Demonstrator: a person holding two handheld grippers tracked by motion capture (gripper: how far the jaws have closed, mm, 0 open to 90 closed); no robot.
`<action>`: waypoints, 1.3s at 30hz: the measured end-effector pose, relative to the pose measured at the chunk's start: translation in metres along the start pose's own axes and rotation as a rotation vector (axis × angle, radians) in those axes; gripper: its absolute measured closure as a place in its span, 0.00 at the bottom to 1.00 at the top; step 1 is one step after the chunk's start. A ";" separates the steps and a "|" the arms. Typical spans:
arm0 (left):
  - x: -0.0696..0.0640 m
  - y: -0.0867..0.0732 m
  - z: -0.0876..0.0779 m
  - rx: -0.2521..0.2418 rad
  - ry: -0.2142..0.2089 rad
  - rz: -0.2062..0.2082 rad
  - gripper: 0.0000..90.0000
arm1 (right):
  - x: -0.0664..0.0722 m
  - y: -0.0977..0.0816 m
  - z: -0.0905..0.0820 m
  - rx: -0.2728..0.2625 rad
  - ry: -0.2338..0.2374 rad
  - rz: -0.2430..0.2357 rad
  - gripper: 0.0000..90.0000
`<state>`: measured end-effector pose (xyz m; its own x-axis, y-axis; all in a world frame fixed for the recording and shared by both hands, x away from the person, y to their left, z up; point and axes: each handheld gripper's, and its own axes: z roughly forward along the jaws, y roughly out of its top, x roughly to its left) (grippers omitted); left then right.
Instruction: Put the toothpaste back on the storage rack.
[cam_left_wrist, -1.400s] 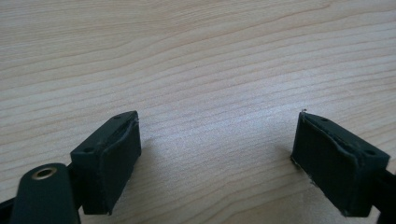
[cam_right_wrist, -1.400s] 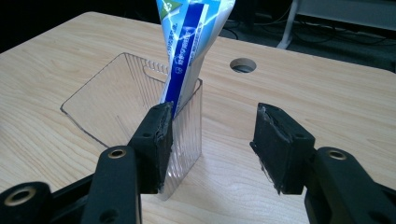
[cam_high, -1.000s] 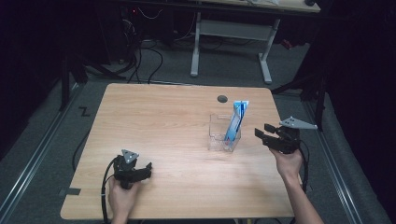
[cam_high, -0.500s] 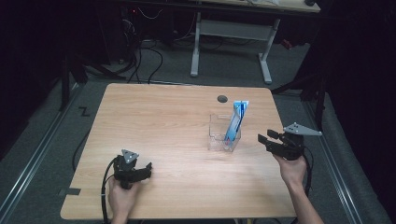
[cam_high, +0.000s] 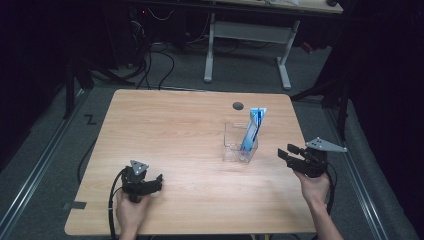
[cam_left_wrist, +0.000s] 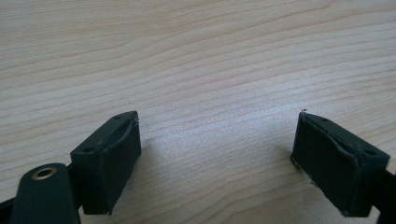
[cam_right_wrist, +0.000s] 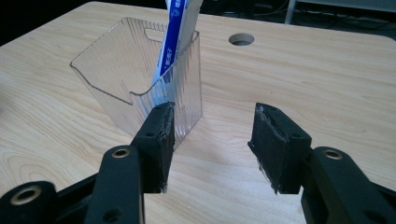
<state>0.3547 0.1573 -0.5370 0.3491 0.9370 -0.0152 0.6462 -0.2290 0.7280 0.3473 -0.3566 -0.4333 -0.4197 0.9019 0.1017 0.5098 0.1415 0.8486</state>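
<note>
- Wood grain of the table (cam_left_wrist: 196, 56) runs under your left gripper (cam_left_wrist: 215, 158) in the left gripper view: its jaws stand wide apart with bare board between the pads, so it is released and grasps nothing. In the high view your left hand (cam_high: 131, 212) rests it low on the near-left part of the tabletop, well apart from the work, most likely parked so it cannot knock anything.
- Farther along on the right, your right gripper (cam_high: 295, 156) hangs just off the table's right edge, jaws aimed inward at the clear holder (cam_high: 240, 145). The right gripper view shows its jaws roughly half open with nothing but tabletop between the pads, so it too is released. That partial gap looks like a sensible width for a thin thing, though I can't tell which thing you mean to take.
- Beyond those pads stands the clear holder, a ribbed, see-through bin upright on the table's right half, its lower front wall facing the gripper. That open side is probably why you come at it from here.
- Inside it the blue-and-white packet (cam_right_wrist: 175, 39) leans against the far right wall, its top sticking out above the rim, which leaves a free edge to pinch from above.
- Past the holder, the round cable hole (cam_right_wrist: 241, 39) marks the table's far side, clear of your path.
</note>
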 end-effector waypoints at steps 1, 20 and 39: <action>0.000 0.000 0.000 0.000 0.000 0.000 0.17 | 0.000 -0.001 0.000 0.001 0.001 0.005 0.55; 0.000 0.000 0.000 0.000 0.000 0.000 0.17 | -0.002 -0.021 0.004 0.008 -0.002 0.033 0.54; 0.000 0.000 0.000 0.001 0.000 0.001 0.17 | -0.001 -0.037 0.012 0.029 0.002 0.058 0.55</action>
<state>0.3546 0.1573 -0.5370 0.3499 0.9367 -0.0146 0.6463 -0.2301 0.7276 0.3386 -0.3578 -0.4709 -0.3899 0.9083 0.1516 0.5547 0.1003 0.8260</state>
